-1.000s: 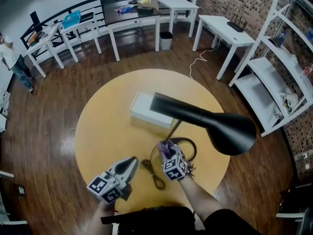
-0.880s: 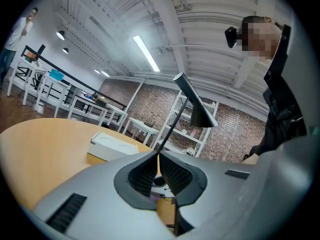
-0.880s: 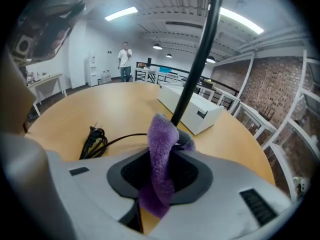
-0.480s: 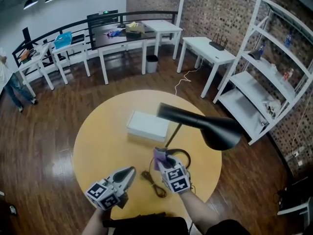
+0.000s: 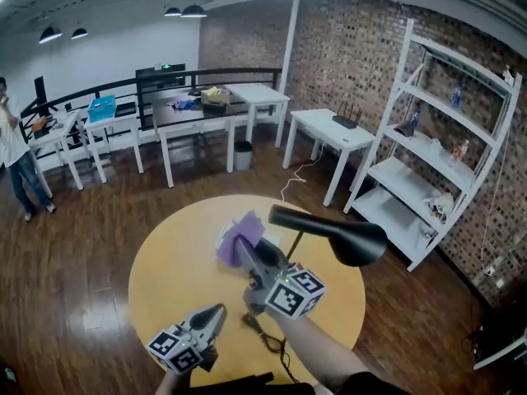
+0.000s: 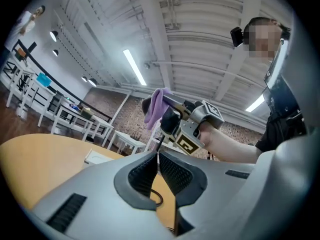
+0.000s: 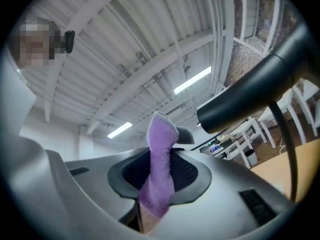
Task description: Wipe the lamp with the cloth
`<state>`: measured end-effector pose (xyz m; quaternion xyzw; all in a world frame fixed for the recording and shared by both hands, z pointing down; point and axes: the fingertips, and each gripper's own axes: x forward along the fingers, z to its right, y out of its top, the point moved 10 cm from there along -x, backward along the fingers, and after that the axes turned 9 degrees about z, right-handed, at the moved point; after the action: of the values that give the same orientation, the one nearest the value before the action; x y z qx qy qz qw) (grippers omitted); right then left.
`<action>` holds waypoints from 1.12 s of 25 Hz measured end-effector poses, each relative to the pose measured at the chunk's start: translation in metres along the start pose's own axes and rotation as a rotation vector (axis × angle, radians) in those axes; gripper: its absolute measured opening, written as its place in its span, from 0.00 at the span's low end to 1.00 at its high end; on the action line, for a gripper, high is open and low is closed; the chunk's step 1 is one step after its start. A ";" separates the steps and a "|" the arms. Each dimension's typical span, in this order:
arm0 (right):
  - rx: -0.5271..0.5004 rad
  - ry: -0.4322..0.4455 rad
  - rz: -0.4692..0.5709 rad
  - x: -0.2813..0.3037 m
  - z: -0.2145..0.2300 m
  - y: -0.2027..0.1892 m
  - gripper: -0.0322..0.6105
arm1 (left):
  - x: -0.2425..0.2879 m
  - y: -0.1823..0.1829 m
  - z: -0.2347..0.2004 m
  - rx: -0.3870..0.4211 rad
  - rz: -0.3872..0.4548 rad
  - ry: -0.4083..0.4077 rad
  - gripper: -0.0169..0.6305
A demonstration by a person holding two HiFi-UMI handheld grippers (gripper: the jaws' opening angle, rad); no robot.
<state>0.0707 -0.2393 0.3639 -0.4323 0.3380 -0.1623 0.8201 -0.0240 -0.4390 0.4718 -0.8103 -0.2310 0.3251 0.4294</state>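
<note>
Right now your right gripper is clenched on the purple cloth, holding it up above the round yellow table, near the narrow end of the black lamp head. Your left gripper hangs low over the table's near edge, jaws pressed together with nothing between them.

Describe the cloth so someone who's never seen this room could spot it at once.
Find the round yellow table in the middle of the wood floor, with a black lamp arching over it. Just left of its shade in the head view, the right claw holds a small cloth up in the air. It is the only purple, floppy thing there.
</note>
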 end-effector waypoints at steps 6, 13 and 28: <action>0.274 -0.098 0.223 0.009 0.029 0.011 0.21 | -0.014 0.016 -0.006 0.032 0.031 0.013 0.04; 0.415 -0.099 0.316 0.024 0.031 0.004 0.20 | -0.018 0.018 -0.005 0.033 0.027 0.005 0.04; 0.479 -0.129 0.296 0.013 0.052 -0.012 0.20 | -0.021 0.015 -0.009 0.023 0.021 0.029 0.04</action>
<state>0.1164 -0.2222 0.3893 -0.1816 0.2966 -0.0881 0.9334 -0.0299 -0.4656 0.4698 -0.8125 -0.2123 0.3204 0.4383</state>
